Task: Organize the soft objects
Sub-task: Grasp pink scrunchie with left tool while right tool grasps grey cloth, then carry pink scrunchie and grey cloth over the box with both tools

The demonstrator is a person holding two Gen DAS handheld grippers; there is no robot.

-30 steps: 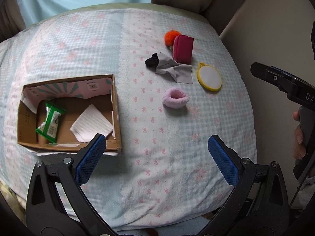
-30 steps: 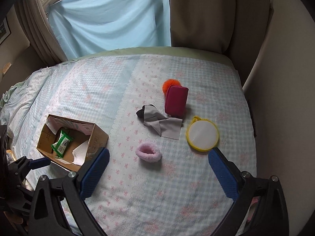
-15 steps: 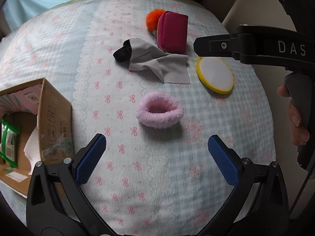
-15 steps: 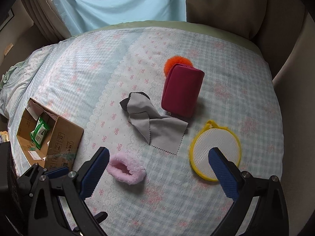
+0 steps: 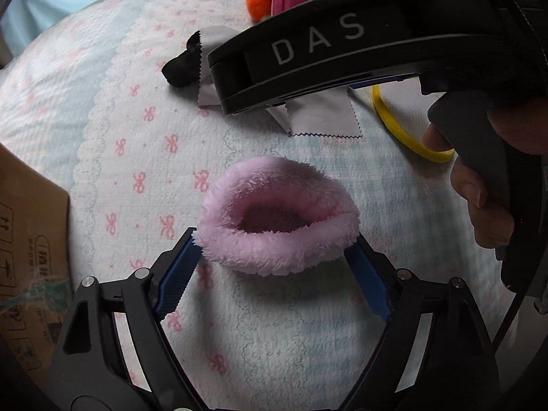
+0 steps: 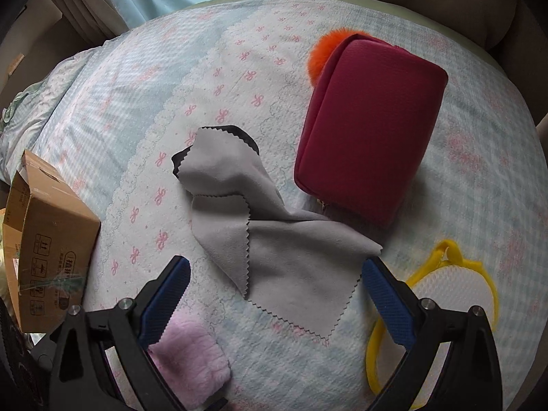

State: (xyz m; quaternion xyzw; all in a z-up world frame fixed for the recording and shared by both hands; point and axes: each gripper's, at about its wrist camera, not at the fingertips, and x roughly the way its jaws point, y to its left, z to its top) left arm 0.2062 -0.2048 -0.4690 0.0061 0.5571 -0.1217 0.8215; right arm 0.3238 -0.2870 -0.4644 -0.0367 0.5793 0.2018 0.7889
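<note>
Fleece, plush and pale pink, fills your left-wrist view: the ring-shaped fluffy cuff (image 5: 279,217) lies on the bow-printed quilted bedspread (image 5: 130,130), squarely between the blue ribbed pads of your left gripper (image 5: 274,260). Its fingers (image 5: 178,274) are closing, the pad tips already at the fleece on both sides, though a firm pinch is not evident. Your right gripper (image 6: 275,291) hangs with fingers spread wide over the lower corner of the grey zigzag-edged cloth (image 6: 274,257), gripping nothing. Beyond it sit the magenta padded pouch (image 6: 370,130), an orange pompom (image 6: 323,51) touching the pouch's far end, and a yellow-rimmed mesh disc (image 6: 445,294) at right. A second ago both tools hung high above the bed, the whole spread visible; now each sits low and close over its item. The cardboard box (image 6: 48,246) stands at the left, with bare bedspread between it and the cuff.
</note>
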